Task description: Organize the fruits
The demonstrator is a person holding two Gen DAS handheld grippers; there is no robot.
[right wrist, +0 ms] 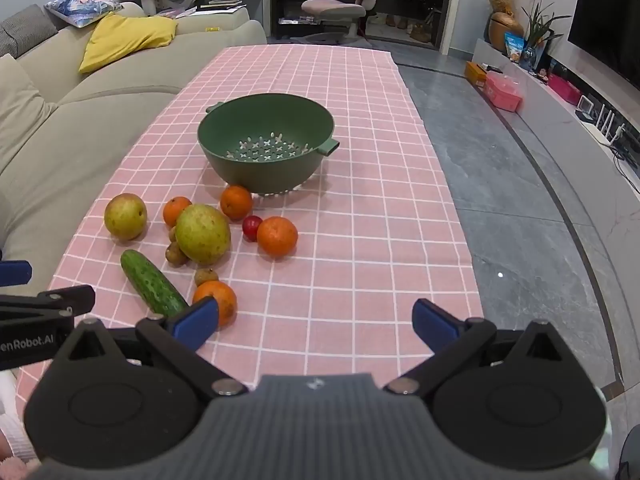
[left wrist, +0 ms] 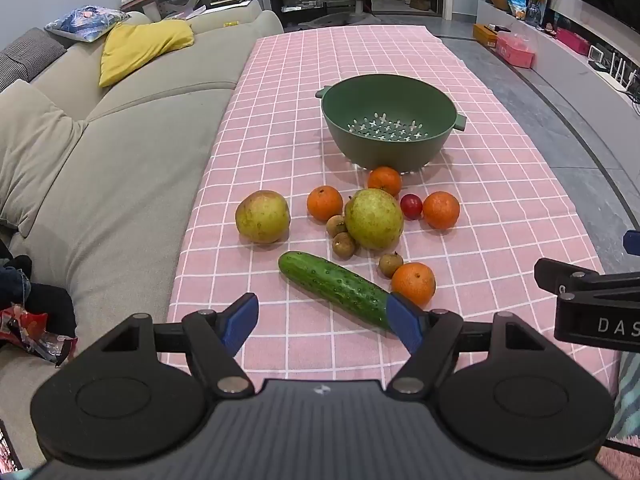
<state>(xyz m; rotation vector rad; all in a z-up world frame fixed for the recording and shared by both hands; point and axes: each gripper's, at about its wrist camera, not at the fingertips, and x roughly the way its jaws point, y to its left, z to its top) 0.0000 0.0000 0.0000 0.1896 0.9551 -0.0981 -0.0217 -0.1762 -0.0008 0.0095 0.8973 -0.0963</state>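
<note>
Two sets of tongs hang over the near end of the pink checked cloth [left wrist: 360, 52], both spread wide and holding nothing. The fruit lies in a loose cluster at mid-frame, between the tongs and the green colander [left wrist: 390, 120], which stands empty in the upper centre of the left wrist view.

The relation that matters is the cucumber [left wrist: 336, 286] — its long axis runs diagonally from centre down to the lower right of that view, so its near end sits just beside the right pad of the left gripper [left wrist: 324, 320], with an orange [left wrist: 414, 282] just behind it. In the right wrist view the same cucumber [right wrist: 152, 282] and orange [right wrist: 218, 300] lie at lower left, beside the left pad of the right gripper [right wrist: 320, 320] — off its centre line.

By my judgement the left gripper is nearer the cucumber, though a crosswise grip would need a turn of the wrist.
</note>
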